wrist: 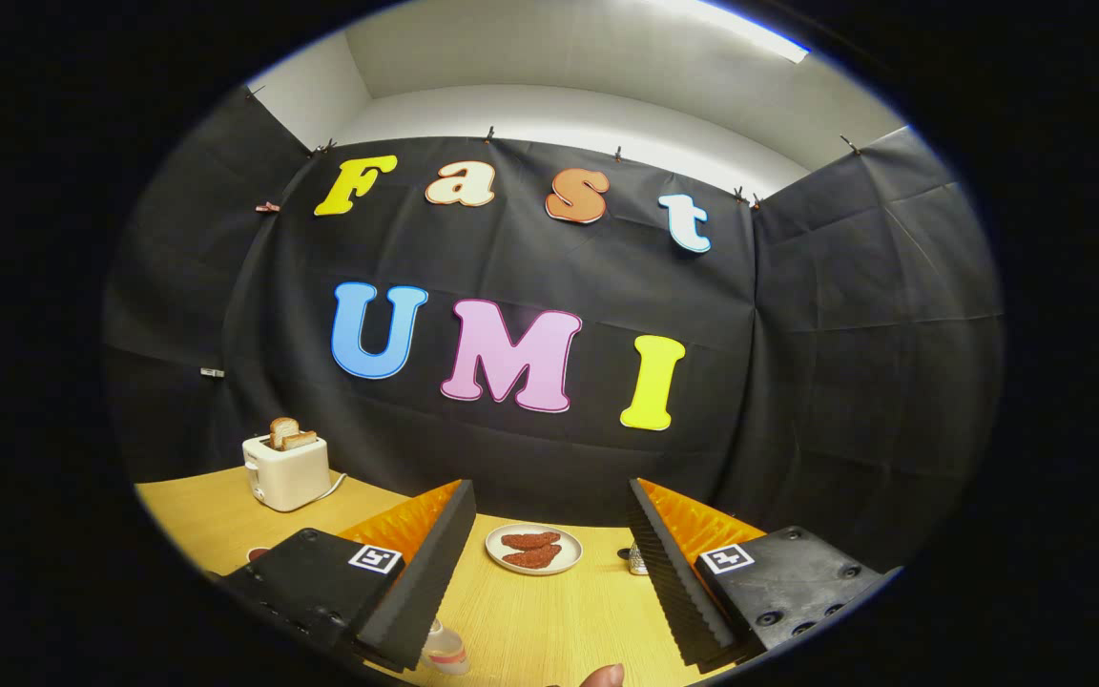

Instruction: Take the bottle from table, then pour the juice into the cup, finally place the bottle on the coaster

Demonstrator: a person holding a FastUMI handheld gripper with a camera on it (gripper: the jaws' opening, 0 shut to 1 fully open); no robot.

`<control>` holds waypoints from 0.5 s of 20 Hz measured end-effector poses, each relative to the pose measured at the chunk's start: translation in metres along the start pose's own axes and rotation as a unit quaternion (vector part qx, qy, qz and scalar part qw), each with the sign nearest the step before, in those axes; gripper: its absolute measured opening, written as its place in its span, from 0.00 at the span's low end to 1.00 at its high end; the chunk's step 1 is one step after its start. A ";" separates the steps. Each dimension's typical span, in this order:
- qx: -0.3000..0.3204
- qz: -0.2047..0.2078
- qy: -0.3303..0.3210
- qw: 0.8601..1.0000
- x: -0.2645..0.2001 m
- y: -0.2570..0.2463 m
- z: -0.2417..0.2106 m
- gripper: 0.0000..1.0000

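Gripper (549, 563) was held spread, nothing between fingers | bottle (445, 649) seen by left finger | plate (533, 549) beyond | toaster (285, 470) far left

Black cloth wall (798, 382) behind wooden table (530, 620); ceiling light strip (750, 29) above.

The tongs (549, 563) stand wide apart over bare yellow wooden table (530, 620), open way ahead. Beyond them lies a white round plate of reddish patties (533, 550); a cream toaster holding toast (286, 469) stands well left, by the wall.
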State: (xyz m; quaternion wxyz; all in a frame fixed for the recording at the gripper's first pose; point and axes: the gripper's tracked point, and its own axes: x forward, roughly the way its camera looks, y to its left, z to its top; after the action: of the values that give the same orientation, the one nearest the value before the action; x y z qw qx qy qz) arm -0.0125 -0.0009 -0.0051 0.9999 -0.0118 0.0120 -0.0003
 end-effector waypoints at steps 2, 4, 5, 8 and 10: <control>-0.001 0.000 0.002 1.000 0.000 -0.001 -0.001 0.97; 0.003 -0.002 0.003 1.000 -0.001 -0.003 -0.001 0.97; 0.005 -0.003 0.003 1.000 -0.002 -0.003 -0.001 0.97; 0.011 -0.001 0.007 1.000 -0.003 -0.001 -0.004 0.97; 0.017 0.003 0.012 1.000 -0.006 0.003 -0.009 0.97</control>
State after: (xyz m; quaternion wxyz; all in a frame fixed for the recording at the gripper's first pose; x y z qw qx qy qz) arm -0.0190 0.0017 -0.0139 0.9997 0.0056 0.0239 0.0028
